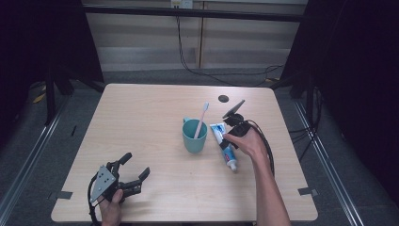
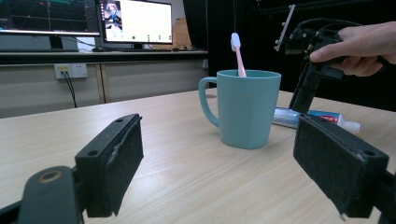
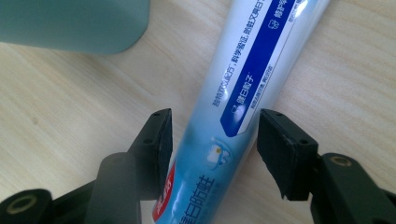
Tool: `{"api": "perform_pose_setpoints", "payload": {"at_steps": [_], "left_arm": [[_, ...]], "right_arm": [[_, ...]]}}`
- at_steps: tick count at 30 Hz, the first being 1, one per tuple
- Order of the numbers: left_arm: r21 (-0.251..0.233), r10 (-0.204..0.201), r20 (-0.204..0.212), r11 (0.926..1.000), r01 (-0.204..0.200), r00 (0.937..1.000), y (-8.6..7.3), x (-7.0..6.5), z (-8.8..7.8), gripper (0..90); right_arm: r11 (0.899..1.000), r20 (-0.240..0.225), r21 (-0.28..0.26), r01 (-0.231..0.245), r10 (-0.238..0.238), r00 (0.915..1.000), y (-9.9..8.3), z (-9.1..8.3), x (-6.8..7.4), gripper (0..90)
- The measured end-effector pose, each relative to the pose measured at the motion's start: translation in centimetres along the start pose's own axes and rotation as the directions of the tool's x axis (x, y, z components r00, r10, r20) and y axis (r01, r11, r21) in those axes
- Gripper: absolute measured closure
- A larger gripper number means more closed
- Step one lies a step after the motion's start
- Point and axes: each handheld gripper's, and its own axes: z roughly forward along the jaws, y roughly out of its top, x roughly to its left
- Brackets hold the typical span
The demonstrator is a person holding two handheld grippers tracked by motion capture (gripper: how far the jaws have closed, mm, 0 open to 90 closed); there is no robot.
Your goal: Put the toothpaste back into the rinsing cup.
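Observation:
A white and blue toothpaste tube (image 3: 243,88) lies flat on the wooden table (image 1: 155,117), just right of a teal cup (image 1: 194,136) that holds a pink toothbrush (image 1: 202,115). My right gripper (image 3: 212,140) points down over the tube (image 1: 229,157) and straddles it. Its left pad sits against the tube's edge, and a thin gap shows at the right pad. My left gripper (image 1: 136,165) rests near the table's front left, open, with nothing between its jaws. From there it faces the cup (image 2: 247,107), the toothbrush (image 2: 238,53), the tube (image 2: 313,116) and the right gripper (image 2: 301,100).
A small black round mark (image 1: 223,98) sits on the table behind the cup. Cables (image 1: 188,61) hang down the wall beyond the far edge. Monitors (image 2: 135,21) stand on a desk in the left gripper view.

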Motion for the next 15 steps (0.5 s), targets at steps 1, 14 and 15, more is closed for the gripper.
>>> {"api": "perform_pose_setpoints", "payload": {"at_steps": [1,14,15], "left_arm": [[0.0,-0.001,0.0,1.0,0.001,1.0,0.0,0.0,0.0,15.9],[0.0,0.0,0.0,1.0,0.0,1.0,0.0,0.0,0.0,15.8],[0.0,0.0,0.0,1.0,0.0,1.0,0.0,0.0,0.0,15.9]], "right_arm": [[1.0,0.008,0.0,0.0,0.0,1.0,0.07,0.13,-0.05,46.8],[0.999,0.007,0.021,-0.034,0.034,0.9994,0.39,0.84,-0.55,44.1],[0.999,0.014,0.023,-0.034,0.034,0.9993,0.45,0.89,-0.51,43.9]]}}
